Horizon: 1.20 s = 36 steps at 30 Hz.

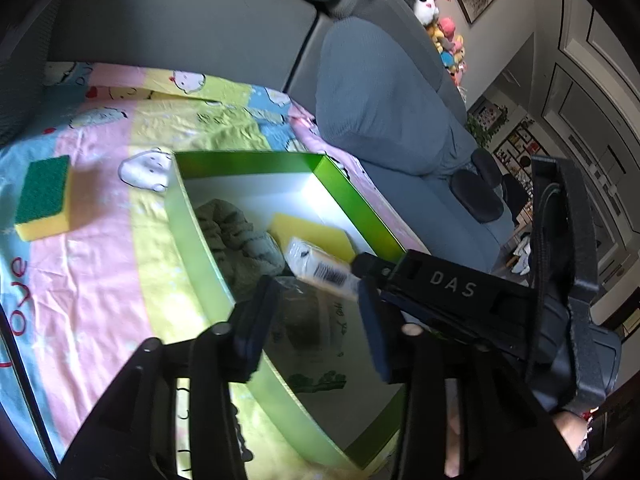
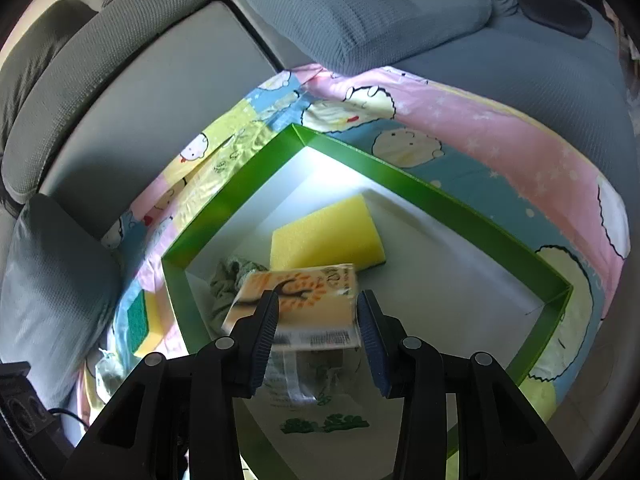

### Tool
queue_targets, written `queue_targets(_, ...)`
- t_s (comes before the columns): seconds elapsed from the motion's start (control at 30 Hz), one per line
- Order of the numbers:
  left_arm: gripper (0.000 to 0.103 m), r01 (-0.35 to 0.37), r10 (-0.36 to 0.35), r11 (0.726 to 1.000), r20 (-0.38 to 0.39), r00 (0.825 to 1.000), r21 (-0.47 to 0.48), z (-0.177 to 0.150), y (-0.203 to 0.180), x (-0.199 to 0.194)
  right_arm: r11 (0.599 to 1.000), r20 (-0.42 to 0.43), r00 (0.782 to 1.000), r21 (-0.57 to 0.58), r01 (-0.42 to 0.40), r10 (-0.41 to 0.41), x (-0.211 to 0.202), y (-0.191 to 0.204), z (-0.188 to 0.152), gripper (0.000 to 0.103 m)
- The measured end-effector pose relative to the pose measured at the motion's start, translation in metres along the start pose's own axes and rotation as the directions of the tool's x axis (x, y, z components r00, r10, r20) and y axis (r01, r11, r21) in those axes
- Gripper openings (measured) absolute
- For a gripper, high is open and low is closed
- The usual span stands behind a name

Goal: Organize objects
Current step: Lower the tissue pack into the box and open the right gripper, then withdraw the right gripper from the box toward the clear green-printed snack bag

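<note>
A green box with a white inside [image 1: 352, 196] [image 2: 420, 188] lies on the patterned sheet. In it are a yellow sponge [image 2: 326, 236] [image 1: 308, 230], a crumpled green cloth [image 1: 236, 236] [image 2: 230, 276] and a clear printed packet [image 1: 308, 320] [image 2: 304, 388] on its floor. My right gripper [image 2: 316, 320] [image 1: 356, 270] is shut on a tissue pack with an orange tree print [image 2: 304, 300] [image 1: 316, 268], held low over the box. My left gripper [image 1: 316, 324] stands open above the clear packet, and its pads do not press on it. A green-and-yellow sponge [image 1: 42, 198] [image 2: 142, 322] lies on the sheet outside the box.
The sheet [image 1: 100, 280] covers a grey sofa seat [image 1: 180, 40]. A blue-grey cushion [image 1: 372, 92] sits beyond the box, another [image 2: 52, 280] at the left in the right wrist view. Plush toys [image 1: 444, 36] sit far back. A black device [image 2: 20, 408] is at lower left.
</note>
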State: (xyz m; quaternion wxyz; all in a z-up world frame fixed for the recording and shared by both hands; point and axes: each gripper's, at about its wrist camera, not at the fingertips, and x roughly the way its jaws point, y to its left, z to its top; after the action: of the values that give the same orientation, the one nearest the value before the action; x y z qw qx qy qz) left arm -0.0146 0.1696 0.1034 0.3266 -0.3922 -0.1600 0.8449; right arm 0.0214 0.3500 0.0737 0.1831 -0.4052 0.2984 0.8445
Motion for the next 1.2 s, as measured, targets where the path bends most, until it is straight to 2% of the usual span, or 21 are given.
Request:
queue_targets(0.07, 0.047, -0.022, 0.022, 1.000, 0.011, 1.000, -0.007, 0.000, 0.005, -0.006, 1.000, 0.012, 1.000, 0.000, 0.000, 0.000, -0.003, 0.001, 0.000, 0.043)
queue_targets(0.1, 0.048, -0.030, 0.030, 0.999, 0.014, 0.999, -0.011, 0.001, 0.007, -0.008, 1.000, 0.018, 1.000, -0.001, -0.002, 0.002, -0.004, 0.002, 0.000, 0.047)
queue_targets(0.13, 0.052, -0.040, 0.040, 0.999, 0.019, 0.999, -0.016, 0.002, 0.009, -0.012, 1.000, 0.026, 1.000, -0.005, -0.006, 0.006, -0.006, 0.003, 0.000, 0.051)
queue_targets(0.3, 0.064, -0.113, 0.116, 0.993, 0.095, 0.989, -0.029, 0.008, 0.020, -0.035, 0.999, 0.044, 0.999, -0.044, -0.026, 0.028, -0.011, 0.015, -0.001, 0.054)
queue_targets(0.33, 0.069, -0.138, 0.141, 0.990, 0.108, 0.984, -0.037, 0.009, 0.024, -0.040, 0.998, 0.048, 0.998, -0.051, -0.029, 0.031, -0.012, 0.017, -0.002, 0.057)
queue_targets(0.43, 0.077, -0.238, 0.244, 0.970, 0.146, 0.959, -0.054, 0.011, 0.036, -0.051, 0.997, 0.065, 0.997, -0.067, -0.040, 0.044, -0.015, 0.023, -0.004, 0.067)
queue_targets(0.47, 0.077, -0.295, 0.301, 0.953, 0.152, 0.941, -0.061, 0.011, 0.042, -0.054, 0.997, 0.066, 0.997, -0.071, -0.043, 0.048, -0.015, 0.025, -0.004, 0.068)
queue_targets(0.57, 0.077, -0.385, 0.394, 0.919, 0.137, 0.909, -0.091, 0.014, 0.057, -0.059, 0.994, 0.069, 0.996, -0.090, -0.057, 0.063, -0.017, 0.031, -0.006, 0.071)
queue_targets(0.67, 0.083, -0.443, 0.458, 0.887, 0.123, 0.881, -0.130, 0.015, 0.072, -0.064, 0.992, 0.068, 0.995, -0.109, -0.060, 0.068, -0.017, 0.039, -0.009, 0.071)
queue_targets(0.77, 0.084, -0.488, 0.508, 0.857, 0.115, 0.854, -0.162, 0.015, 0.085, -0.073, 0.990, 0.065, 0.996, -0.128, -0.060, 0.068, -0.016, 0.047, -0.011, 0.072)
queue_targets(0.87, 0.085, -0.493, 0.519, 0.849, 0.117, 0.847, -0.191, 0.013, 0.092, -0.083, 0.985, 0.063, 0.994, -0.151, -0.078, 0.089, -0.017, 0.055, -0.014, 0.074)
queue_targets(0.93, 0.088, -0.486, 0.517, 0.848, 0.128, 0.846, -0.212, 0.010, 0.100, -0.093, 0.982, 0.073, 0.992, -0.162, -0.091, 0.104, -0.018, 0.061, -0.017, 0.087)
queue_targets(1.0, 0.088, -0.488, 0.523, 0.842, 0.128, 0.843, -0.231, 0.006, 0.106, -0.099, 0.977, 0.081, 0.989, -0.188, -0.106, 0.123, -0.018, 0.069, -0.019, 0.090)
queue_targets(1.13, 0.088, -0.515, 0.563, 0.799, 0.086, 0.822, -0.310, -0.006, 0.125, -0.113, 0.964, 0.037, 0.987, -0.225, -0.143, 0.155, -0.010, 0.086, -0.026, 0.092)
queue_targets(1.2, 0.088, -0.531, 0.593, 0.772, 0.092, 0.800, -0.350, -0.012, 0.130, -0.124, 0.944, -0.010, 0.976, -0.252, -0.211, 0.216, -0.007, 0.097, -0.033, 0.092)
